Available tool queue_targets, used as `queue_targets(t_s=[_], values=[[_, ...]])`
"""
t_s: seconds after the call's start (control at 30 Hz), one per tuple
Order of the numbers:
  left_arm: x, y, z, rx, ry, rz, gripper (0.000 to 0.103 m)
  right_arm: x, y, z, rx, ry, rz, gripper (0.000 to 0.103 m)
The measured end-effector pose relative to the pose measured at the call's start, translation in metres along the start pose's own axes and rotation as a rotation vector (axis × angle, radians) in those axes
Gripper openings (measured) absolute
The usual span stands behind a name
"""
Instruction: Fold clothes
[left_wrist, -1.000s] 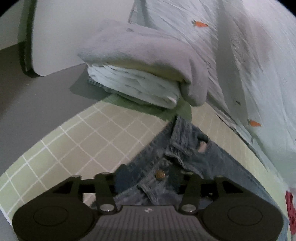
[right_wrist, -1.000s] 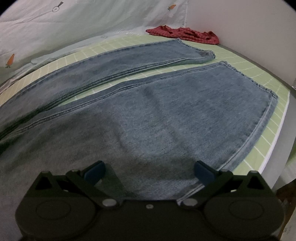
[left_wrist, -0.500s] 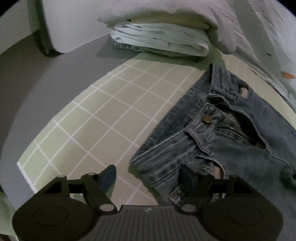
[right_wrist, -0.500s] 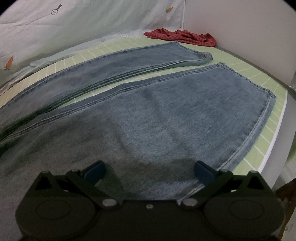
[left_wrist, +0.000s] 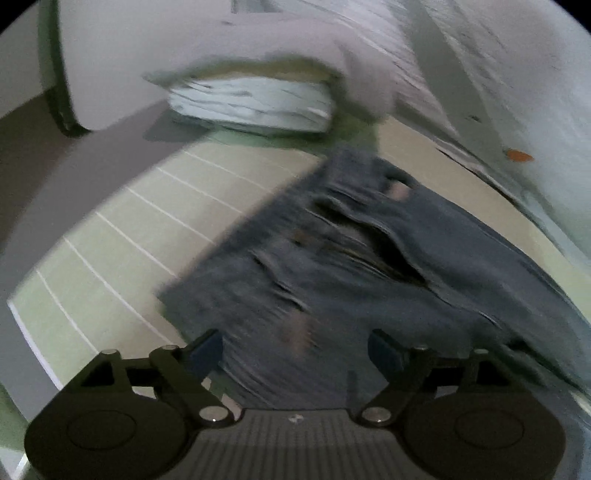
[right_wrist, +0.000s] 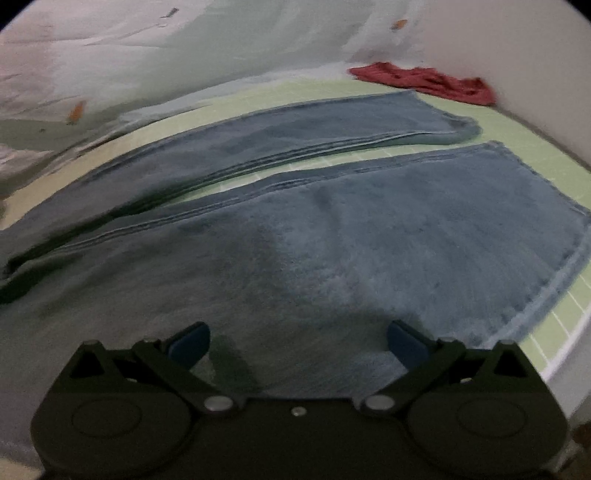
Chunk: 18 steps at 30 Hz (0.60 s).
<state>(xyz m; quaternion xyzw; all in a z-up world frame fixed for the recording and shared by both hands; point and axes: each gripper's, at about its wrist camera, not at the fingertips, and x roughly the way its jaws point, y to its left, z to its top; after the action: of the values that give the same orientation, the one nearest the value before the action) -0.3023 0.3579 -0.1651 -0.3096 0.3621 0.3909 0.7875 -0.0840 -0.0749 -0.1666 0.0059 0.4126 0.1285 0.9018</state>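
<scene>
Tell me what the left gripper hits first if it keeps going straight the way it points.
Most likely the jeans: the left gripper, jaws opening with nothing pinched, points down at the waistband end. The picture is blurred, so depth is unclear.
</scene>
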Motion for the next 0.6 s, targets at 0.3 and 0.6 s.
queue_targets(t_s=[0.3, 0.6], values=[[-0.018, -0.101, -0.058, 0.102, 0.054, -0.091, 0.087, -0.010, -0.095, 0.020, 0.116, -0.003, 0.033, 0.103], [-0.031, -0.183, -0.111, 0.204, 0.069, -0.121, 0.087, -0.014, -0.196, 0.020, 0.227, -0.007, -0.053, 0.103]])
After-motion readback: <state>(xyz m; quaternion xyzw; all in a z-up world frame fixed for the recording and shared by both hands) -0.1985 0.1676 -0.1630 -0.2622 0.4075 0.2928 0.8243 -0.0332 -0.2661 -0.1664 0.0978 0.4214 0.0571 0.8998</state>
